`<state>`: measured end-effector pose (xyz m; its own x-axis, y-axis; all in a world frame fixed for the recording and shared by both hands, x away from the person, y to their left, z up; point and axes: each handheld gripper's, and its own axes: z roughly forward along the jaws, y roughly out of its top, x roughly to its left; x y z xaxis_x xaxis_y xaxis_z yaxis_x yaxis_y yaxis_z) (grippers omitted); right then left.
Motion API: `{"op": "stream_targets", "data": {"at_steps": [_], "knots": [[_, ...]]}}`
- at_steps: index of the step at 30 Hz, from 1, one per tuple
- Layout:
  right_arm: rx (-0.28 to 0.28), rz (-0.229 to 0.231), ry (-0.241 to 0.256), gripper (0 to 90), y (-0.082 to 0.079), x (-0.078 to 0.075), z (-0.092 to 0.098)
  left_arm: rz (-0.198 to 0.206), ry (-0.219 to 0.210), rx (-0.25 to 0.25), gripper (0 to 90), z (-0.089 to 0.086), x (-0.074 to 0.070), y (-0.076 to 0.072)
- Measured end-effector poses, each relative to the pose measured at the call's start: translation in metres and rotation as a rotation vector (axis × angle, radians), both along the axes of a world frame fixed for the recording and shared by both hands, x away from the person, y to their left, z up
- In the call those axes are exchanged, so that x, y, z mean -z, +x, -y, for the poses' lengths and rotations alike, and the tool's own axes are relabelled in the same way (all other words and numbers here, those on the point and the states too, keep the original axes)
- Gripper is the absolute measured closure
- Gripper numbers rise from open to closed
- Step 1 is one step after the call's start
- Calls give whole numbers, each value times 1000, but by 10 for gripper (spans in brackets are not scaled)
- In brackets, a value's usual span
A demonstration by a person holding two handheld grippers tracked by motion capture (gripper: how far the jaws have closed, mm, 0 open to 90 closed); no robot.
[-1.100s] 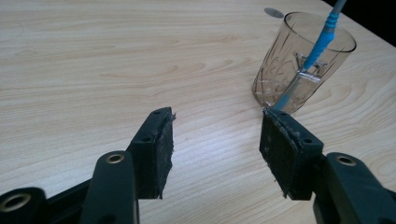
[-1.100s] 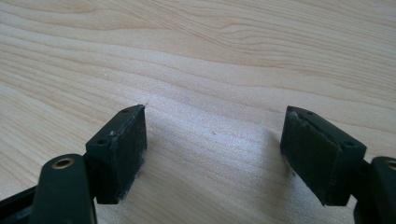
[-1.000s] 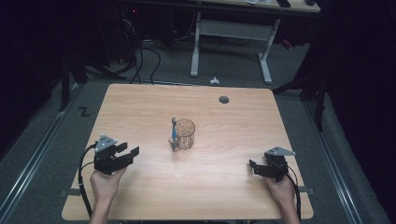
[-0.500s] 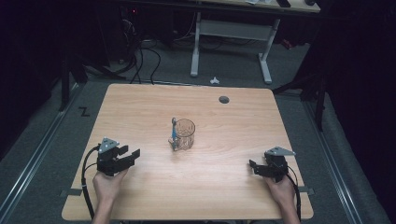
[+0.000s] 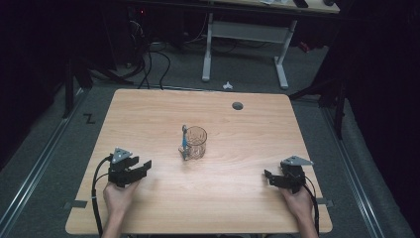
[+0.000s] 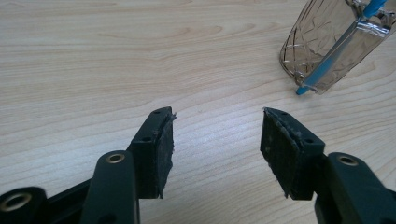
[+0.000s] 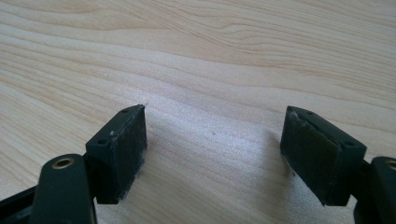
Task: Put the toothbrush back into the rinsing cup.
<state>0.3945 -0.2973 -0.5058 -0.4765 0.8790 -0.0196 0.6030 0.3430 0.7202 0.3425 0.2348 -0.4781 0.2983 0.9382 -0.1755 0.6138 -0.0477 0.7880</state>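
- A clear glass mug (image 5: 195, 143) is standing upright at the centre of the high view, with a blue-handled utensil (image 5: 183, 140) leaning out over its left rim; whether it is a toothbrush or a spoon is too small to tell.
- The left gripper (image 5: 140, 167) is sitting lower left of the mug and is the nearer of the two. In the left gripper view the mug (image 6: 327, 44) is showing in the upper right corner, ahead of and off to the right of the jaws, well apart.
- Its jaws are gaping wide, gripping nothing.
- The right gripper (image 5: 270, 177) is resting at lower right, farther off, jaws likewise spread and empty over bare wood.
- The wooden table (image 5: 247, 198) is lying bare around the mug, apart from a round cable hole (image 5: 237, 105) at upper right.
- Beyond it, grey floor (image 5: 44, 163), loose cables (image 5: 148, 59) and a white desk frame (image 5: 242, 29) are sitting in a dark room.
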Motion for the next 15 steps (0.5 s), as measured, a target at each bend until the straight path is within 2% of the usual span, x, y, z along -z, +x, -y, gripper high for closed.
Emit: {"op": "stream_targets", "data": {"at_steps": [9,11,15], "knots": [[0,0,0,228,0,0,0,-14,16,-6,444,4,9,4],[0,0,0,228,0,0,0,-17,35,-5,444,5,11,5],[0,0,0,229,0,0,0,-18,47,-8,443,7,14,7]]}}
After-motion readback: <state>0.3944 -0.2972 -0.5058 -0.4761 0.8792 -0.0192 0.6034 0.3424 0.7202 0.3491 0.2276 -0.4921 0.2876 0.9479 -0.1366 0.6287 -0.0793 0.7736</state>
